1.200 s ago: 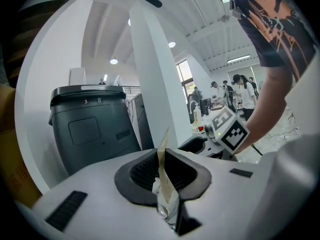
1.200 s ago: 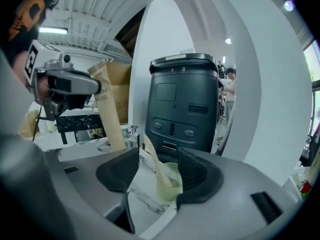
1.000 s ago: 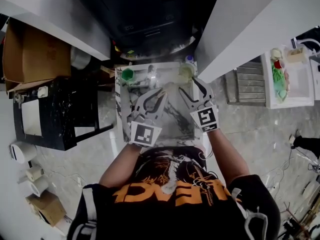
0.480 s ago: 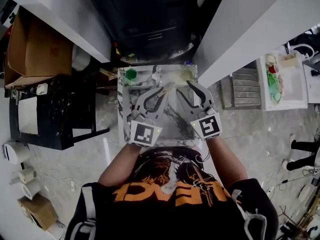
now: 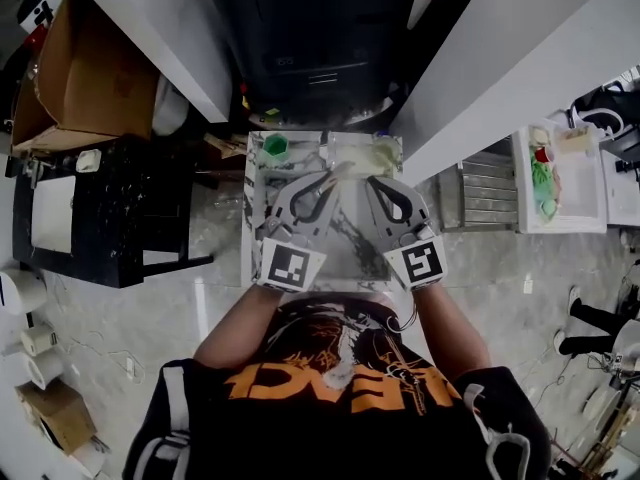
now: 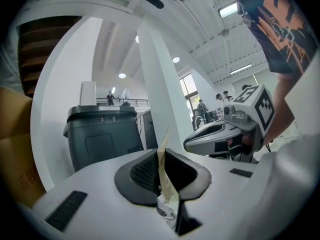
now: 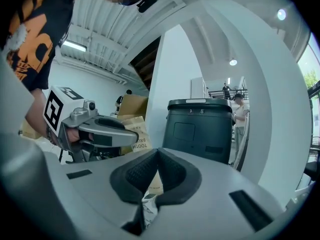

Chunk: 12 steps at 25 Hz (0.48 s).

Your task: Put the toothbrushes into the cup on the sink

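- Left hand-held gripper (image 6: 162, 154) pinches the toothbrush package (image 7: 136, 134) by its thin cardboard edge.
- Right hand-held gripper (image 7: 157, 153), jaws closing, presses onto the same package above the marble tabletop (image 5: 345, 243).

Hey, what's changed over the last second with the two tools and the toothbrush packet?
The right tool, open a second ago, has shut on the free end of the toothbrush packet. Unchanged: the left tool stays clamped on the packet's other end, and the green cup hasn't moved.
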Tool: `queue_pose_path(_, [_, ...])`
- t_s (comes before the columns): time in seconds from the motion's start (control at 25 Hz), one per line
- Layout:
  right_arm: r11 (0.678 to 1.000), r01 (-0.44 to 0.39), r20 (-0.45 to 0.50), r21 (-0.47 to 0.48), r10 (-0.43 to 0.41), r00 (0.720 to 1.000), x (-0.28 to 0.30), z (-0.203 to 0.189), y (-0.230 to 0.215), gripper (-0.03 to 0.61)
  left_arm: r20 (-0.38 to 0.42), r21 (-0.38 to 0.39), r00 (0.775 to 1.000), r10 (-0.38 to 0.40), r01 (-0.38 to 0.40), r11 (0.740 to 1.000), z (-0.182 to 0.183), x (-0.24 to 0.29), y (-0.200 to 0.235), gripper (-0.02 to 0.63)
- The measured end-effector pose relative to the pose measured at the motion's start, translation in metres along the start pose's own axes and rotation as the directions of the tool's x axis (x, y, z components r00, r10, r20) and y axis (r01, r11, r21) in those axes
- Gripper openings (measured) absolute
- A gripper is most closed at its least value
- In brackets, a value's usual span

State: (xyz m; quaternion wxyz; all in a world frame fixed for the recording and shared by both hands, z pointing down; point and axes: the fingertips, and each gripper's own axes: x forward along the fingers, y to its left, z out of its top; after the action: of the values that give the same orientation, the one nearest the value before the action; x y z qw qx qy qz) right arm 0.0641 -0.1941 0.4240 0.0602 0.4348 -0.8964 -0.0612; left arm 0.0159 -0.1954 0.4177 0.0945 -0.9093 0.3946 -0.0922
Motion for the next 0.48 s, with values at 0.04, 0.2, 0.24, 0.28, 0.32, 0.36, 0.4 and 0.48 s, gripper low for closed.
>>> queue_pose_path(0.04, [1.000, -0.002, -0.005, -0.008, 0.002, 1.000, 0.001, 0.000, 0.002, 0.015, 0.002, 0.001, 1.000, 0.004, -0.004, 1.000, 0.001, -0.002, 0.001, 0.058])
queue_pose_path(0.2, [1.000, -0.014, -0.030, -0.009, 0.014, 0.999, 0.003, -0.002, 0.010, 0.014, 0.008, 0.005, 1.000, 0.023, -0.023, 1.000, 0.004, -0.012, 0.008, 0.058])
queue_pose_path(0.24, [1.000, -0.017, -0.032, -0.007, 0.017, 0.999, 0.004, -0.001, 0.013, 0.015, 0.010, 0.006, 1.000, 0.029, -0.029, 1.000, 0.006, -0.015, 0.010, 0.058])
queue_pose_path(0.28, [1.000, -0.021, -0.034, -0.006, 0.020, 0.999, 0.005, 0.000, 0.015, 0.014, 0.012, 0.008, 0.999, 0.035, -0.035, 0.999, 0.007, -0.018, 0.012, 0.058])
queue_pose_path(0.32, [1.000, -0.024, -0.036, -0.006, 0.023, 0.999, 0.006, 0.001, 0.016, 0.014, 0.014, 0.016, 0.999, 0.042, -0.042, 0.999, 0.009, -0.021, 0.015, 0.058])
queue_pose_path(0.36, [1.000, -0.026, -0.034, -0.006, 0.026, 0.999, 0.007, 0.002, 0.018, 0.015, 0.014, 0.027, 0.999, 0.049, -0.049, 0.998, 0.010, -0.024, 0.017, 0.058])
queue_pose_path(0.4, [1.000, -0.028, -0.028, -0.006, 0.028, 0.999, 0.008, 0.004, 0.019, 0.014, 0.015, 0.039, 0.998, 0.057, -0.057, 0.998, 0.012, -0.027, 0.020, 0.058])
queue_pose_path(0.48, [0.999, -0.033, -0.015, -0.009, 0.033, 0.999, 0.010, 0.006, 0.022, 0.014, 0.024, 0.053, 0.997, 0.079, -0.080, 0.995, 0.014, -0.032, 0.028, 0.058])
